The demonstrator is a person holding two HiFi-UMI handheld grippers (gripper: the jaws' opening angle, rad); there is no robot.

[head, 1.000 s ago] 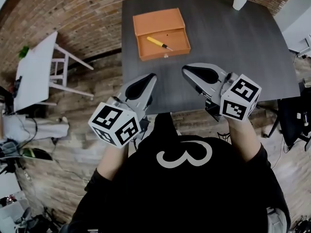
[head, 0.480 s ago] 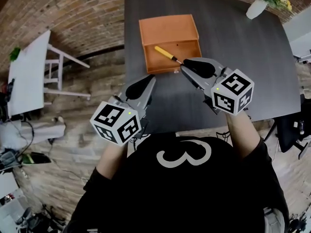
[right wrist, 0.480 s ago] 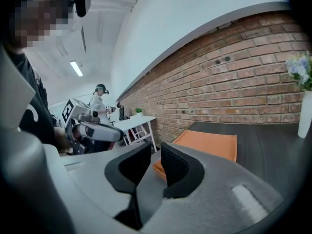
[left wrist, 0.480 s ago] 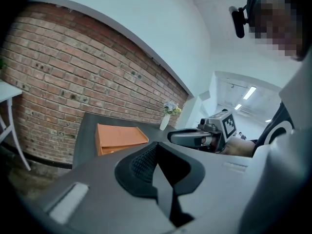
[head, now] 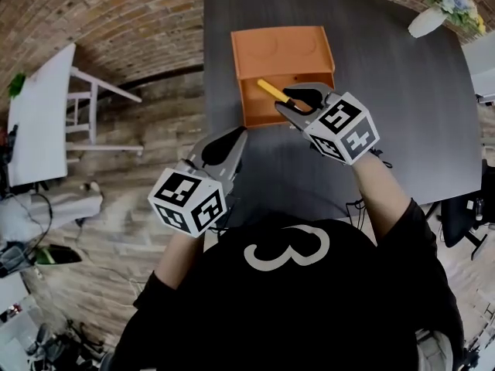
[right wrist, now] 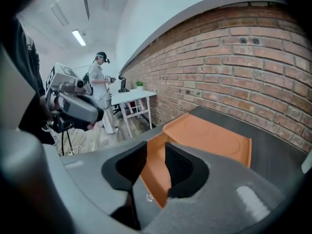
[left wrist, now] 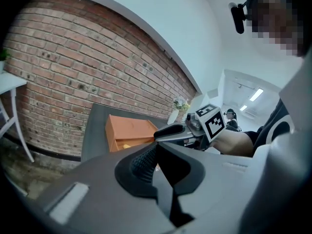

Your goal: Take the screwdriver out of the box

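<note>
Head view: my right gripper [head: 298,101], empty jaws opening, hangs at the near wall of the box [head: 255,113], where the slanted screwdriver [head: 271,91] points.

Concealed and indistinct items
Screwdriver [head: 271,91]: yellow handle shows, shaft and tip hidden under the right claw [head: 289,100], whose opening jaws frame only orange box [head: 282,52] in the right gripper view; in the left gripper view, a mere yellow speck. Counter [head: 402,114]: near edge behind person's torso.

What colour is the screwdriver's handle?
The screwdriver handle is yellow; the head view shows it best.
</note>
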